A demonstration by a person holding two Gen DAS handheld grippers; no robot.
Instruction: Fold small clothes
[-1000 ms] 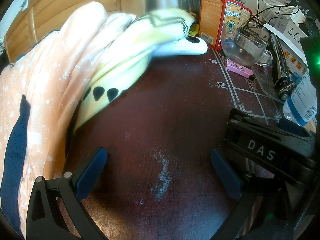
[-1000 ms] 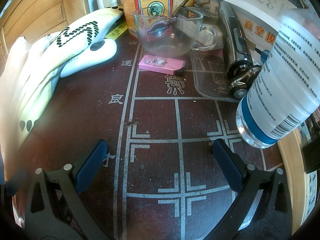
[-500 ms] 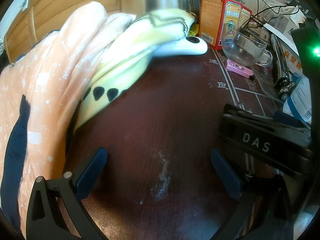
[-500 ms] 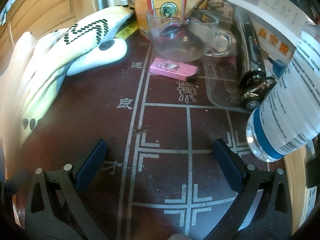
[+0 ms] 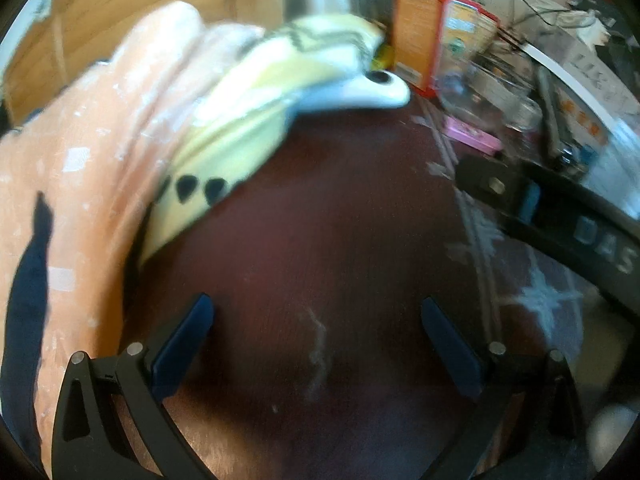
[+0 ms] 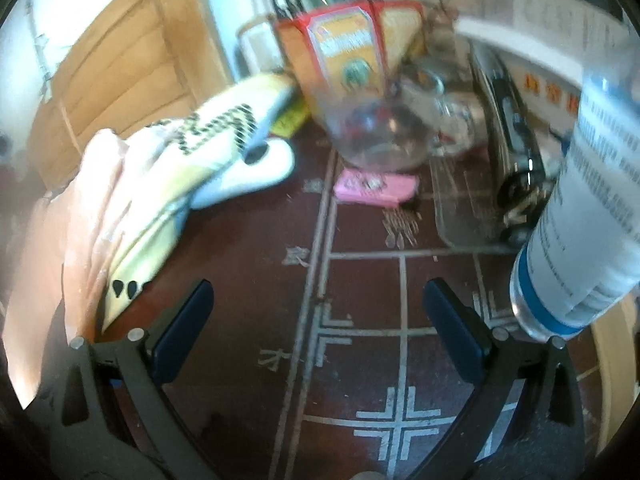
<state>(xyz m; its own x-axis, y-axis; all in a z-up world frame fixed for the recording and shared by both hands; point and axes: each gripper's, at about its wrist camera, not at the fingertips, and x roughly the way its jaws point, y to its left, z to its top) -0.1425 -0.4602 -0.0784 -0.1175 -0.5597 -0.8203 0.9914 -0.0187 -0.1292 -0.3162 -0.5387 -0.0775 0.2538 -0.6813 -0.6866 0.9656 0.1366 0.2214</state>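
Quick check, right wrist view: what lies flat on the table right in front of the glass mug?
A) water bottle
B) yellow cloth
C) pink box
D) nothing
C: the pink box lies flat on the table just in front of the glass mug.

box lettering point(image 6: 347, 53) blurred — perhaps illegible — bottle point(image 6: 592, 200) cropped

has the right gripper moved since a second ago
Yes. In the left wrist view the right gripper has gone up and away, its tip now beside the pink box.
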